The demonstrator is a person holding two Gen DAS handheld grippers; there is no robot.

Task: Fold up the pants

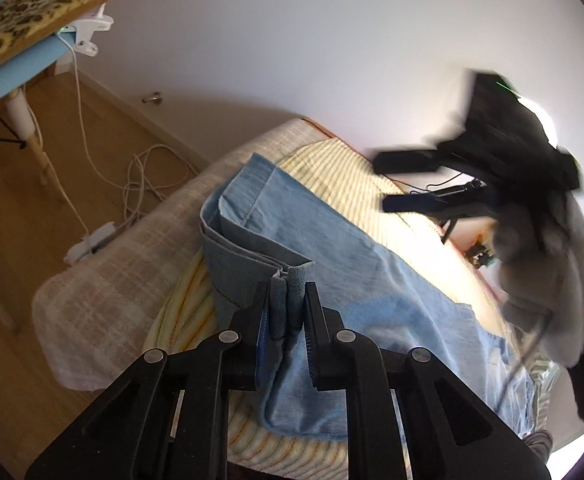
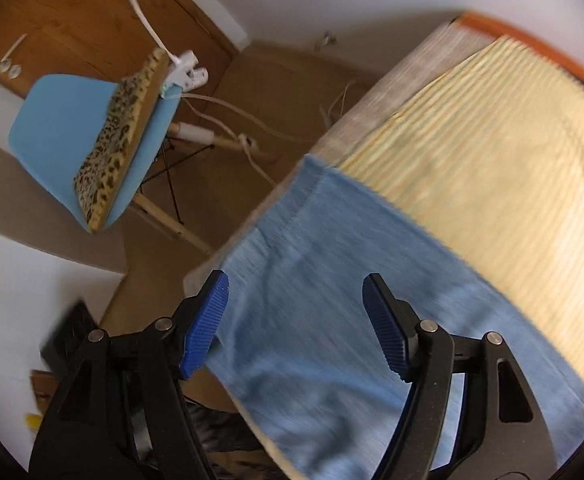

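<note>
Left hand-held gripper (image 1: 287,308) clamps a bunched fold of the light-blue denim pants (image 1: 332,248) lying ahead on the striped yellow bed; right hand-held gripper (image 2: 296,324) hangs open above them, so the thick multi-layer bunch may slip out and unfold.

Pants (image 1: 324,252) lie along the bed (image 1: 103,292), on top of a sheet (image 1: 332,164) spread over it, one end doubled back on itself and pinched in the left claw (image 1: 287,304) at the fold. Right claw (image 2: 296,320) hangs above the pants' open stretch, jaws wide apart, touching nothing, bed edge to its left. On the floor (image 1: 103,128) beside the bed: a chair (image 2: 55,128) with a cushion (image 2: 119,136) on its seat, cables (image 1: 143,184) trailing between chair and bed.
</note>
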